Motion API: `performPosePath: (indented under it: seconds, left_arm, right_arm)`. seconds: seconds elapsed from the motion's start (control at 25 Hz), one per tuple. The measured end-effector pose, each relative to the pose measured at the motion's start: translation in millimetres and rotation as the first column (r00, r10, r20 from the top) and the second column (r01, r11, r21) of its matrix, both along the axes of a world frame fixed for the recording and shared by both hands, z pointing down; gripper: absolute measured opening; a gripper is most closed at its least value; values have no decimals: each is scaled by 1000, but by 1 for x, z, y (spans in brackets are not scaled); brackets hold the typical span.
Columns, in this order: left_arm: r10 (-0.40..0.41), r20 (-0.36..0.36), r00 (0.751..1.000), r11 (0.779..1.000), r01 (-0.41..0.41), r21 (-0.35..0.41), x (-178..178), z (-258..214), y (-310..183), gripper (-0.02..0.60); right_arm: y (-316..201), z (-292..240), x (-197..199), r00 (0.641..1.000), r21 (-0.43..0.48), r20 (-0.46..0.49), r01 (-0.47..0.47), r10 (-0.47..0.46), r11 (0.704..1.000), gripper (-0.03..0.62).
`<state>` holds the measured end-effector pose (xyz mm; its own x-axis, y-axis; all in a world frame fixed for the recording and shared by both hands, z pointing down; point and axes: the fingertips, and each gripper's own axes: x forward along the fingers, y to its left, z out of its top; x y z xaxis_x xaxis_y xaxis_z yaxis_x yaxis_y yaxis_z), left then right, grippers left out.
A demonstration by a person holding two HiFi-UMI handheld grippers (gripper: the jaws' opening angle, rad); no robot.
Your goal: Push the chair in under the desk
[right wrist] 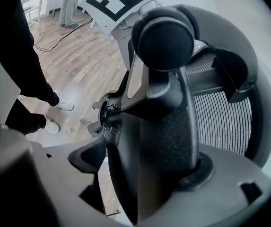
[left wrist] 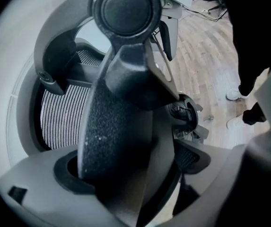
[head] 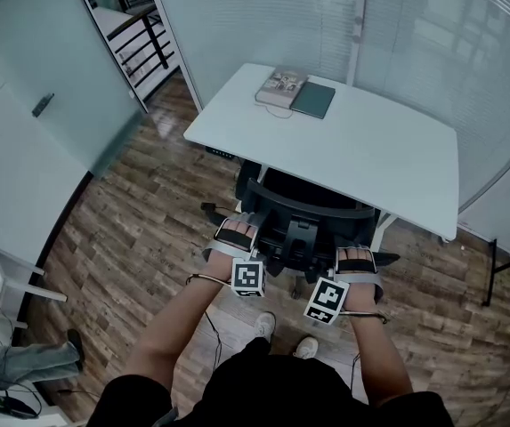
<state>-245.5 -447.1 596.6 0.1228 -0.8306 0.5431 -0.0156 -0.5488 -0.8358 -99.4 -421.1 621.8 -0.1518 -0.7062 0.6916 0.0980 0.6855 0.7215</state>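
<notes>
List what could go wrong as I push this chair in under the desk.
1. The chair has a base spoke close to the desk leg; it may catch there and twist the chair.
2. The left gripper and right gripper hold only the backrest's top, so uneven pushing could make the chair veer.
3. The backrest could knock the desk edge and jolt the books.
</notes>
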Motion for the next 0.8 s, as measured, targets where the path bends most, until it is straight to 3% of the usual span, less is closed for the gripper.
performPosePath:
  seconds: [0.8]
  left_arm:
    - [86, 5, 996, 996, -86, -7, -24, 2, -83, 526]
  right_arm:
    - [-73, 1, -26, 995, 18, -2, -95, 95, 995, 430]
